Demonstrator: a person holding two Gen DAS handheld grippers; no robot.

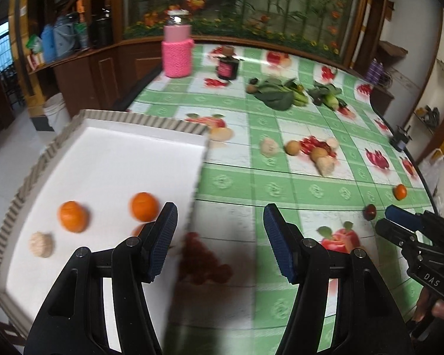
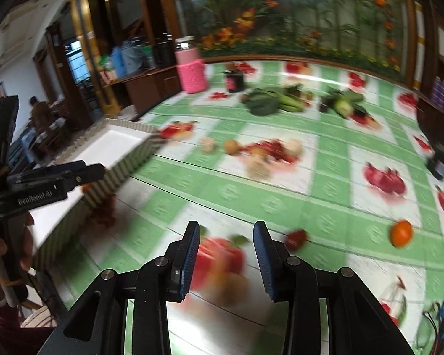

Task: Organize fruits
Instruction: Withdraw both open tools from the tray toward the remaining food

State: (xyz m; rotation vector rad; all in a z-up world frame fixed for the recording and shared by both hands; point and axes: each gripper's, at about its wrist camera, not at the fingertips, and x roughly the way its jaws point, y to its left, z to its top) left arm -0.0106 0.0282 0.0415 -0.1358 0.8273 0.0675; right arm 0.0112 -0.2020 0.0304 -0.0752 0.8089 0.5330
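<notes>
A white tray (image 1: 109,148) with a striped rim lies at the table's left edge. It holds two oranges (image 1: 74,216) and a pale round fruit (image 1: 41,244). A bunch of dark red grapes (image 1: 204,261) lies on the cloth beside the tray. My left gripper (image 1: 219,242) is open and empty above the grapes. My right gripper (image 2: 226,261) is open and empty, low over the cloth. A small red fruit (image 2: 295,239) lies just right of it, and an orange (image 2: 401,233) farther right. More fruits (image 1: 293,147) lie mid-table.
A pink knitted jar (image 1: 177,51), a dark jar (image 1: 228,66) and leafy greens (image 1: 276,93) stand at the back of the green checked tablecloth (image 1: 251,183). A small dark device (image 1: 399,140) sits at the right edge. The floor drops off left of the tray.
</notes>
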